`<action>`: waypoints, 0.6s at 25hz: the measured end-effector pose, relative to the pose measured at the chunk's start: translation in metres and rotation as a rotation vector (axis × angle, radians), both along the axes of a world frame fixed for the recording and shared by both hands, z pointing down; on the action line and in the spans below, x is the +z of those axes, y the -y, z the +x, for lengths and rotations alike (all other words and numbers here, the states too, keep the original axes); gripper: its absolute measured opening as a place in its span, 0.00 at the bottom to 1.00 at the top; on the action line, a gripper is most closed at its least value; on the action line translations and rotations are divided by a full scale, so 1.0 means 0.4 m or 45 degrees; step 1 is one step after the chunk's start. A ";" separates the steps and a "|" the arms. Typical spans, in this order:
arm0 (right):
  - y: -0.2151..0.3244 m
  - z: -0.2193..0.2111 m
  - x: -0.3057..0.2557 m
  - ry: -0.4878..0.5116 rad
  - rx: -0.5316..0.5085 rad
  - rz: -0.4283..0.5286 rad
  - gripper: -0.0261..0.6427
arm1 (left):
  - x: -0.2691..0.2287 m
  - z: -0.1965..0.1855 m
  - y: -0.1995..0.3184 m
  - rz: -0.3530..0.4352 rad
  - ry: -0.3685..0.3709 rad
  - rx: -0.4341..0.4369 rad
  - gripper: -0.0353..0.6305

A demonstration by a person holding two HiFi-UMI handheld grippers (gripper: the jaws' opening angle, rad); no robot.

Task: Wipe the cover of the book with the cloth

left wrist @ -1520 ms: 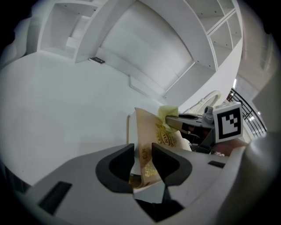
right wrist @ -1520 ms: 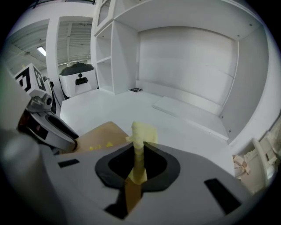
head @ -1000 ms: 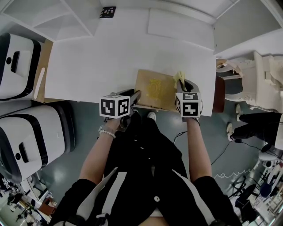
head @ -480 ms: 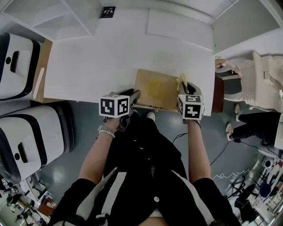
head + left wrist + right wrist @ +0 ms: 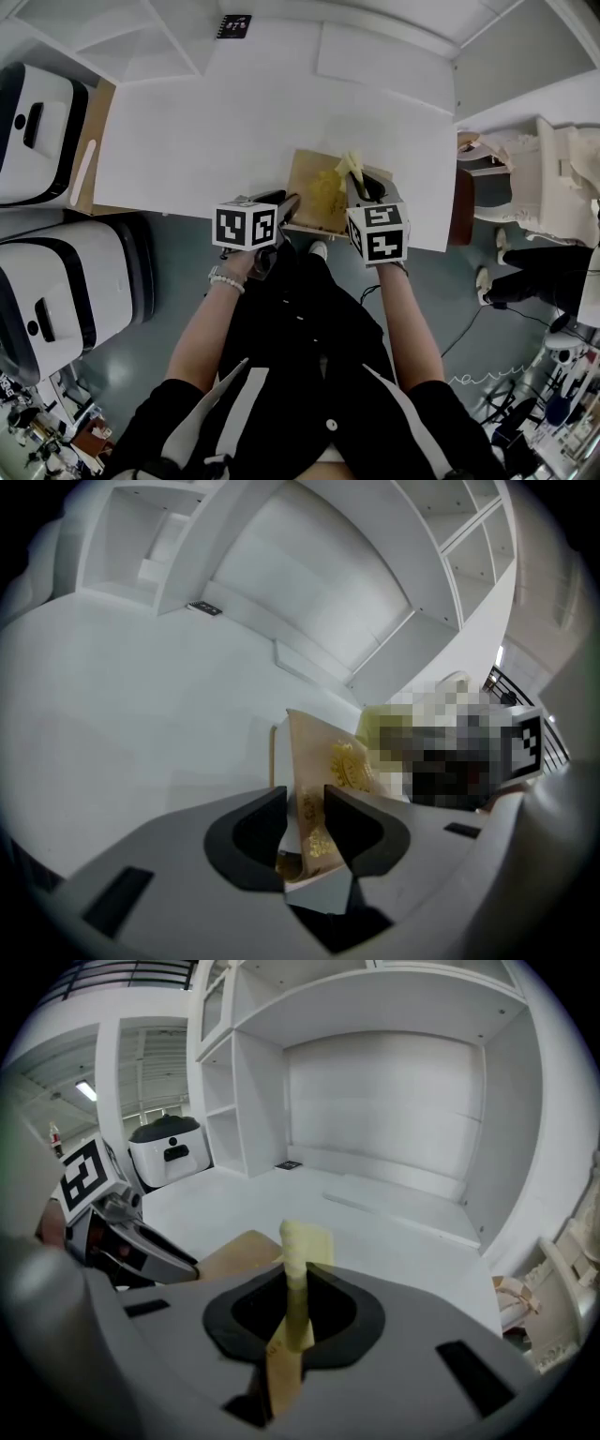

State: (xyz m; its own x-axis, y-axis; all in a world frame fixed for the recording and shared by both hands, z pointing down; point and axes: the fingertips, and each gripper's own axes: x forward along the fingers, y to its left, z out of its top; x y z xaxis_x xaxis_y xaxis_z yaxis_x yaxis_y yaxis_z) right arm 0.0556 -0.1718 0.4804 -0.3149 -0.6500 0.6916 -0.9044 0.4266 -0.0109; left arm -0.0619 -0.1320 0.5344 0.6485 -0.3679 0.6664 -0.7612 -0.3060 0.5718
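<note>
A tan book (image 5: 319,187) with a gold emblem lies at the near edge of the white table (image 5: 234,122). My left gripper (image 5: 286,208) is shut on the book's near left corner; in the left gripper view the book (image 5: 323,780) sits pinched between the two jaws of the left gripper (image 5: 305,832). My right gripper (image 5: 361,187) is shut on a yellow cloth (image 5: 349,167) and holds it over the right part of the cover. In the right gripper view the cloth (image 5: 300,1269) stands pressed between the jaws of the right gripper (image 5: 295,1321), with the book (image 5: 234,1252) below.
A small black booklet (image 5: 232,25) lies at the table's far edge. White shelving (image 5: 375,1072) rises behind the table. Two white machines (image 5: 37,131) stand on the floor to the left. A chair with a cream cloth (image 5: 525,178) stands to the right.
My right gripper has moved left with the cloth, from the book's right edge onto the cover. The left gripper and the book have stayed where they were.
</note>
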 end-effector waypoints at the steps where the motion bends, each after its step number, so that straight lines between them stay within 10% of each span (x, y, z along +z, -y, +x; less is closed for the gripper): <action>1: 0.002 -0.026 -0.002 0.010 -0.029 0.000 0.09 | 0.000 -0.001 0.001 -0.001 0.003 -0.001 0.24; 15: -0.007 -0.263 0.054 0.042 -0.330 -0.073 0.09 | -0.001 -0.004 0.004 0.000 -0.002 -0.007 0.24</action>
State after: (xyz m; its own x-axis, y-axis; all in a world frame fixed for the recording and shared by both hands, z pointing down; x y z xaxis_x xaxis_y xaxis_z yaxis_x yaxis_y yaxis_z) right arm -0.0495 -0.1688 0.5019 -0.4888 -0.5049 0.7114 -0.7638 0.6417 -0.0694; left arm -0.0635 -0.1335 0.5341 0.6474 -0.3715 0.6655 -0.7621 -0.3020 0.5727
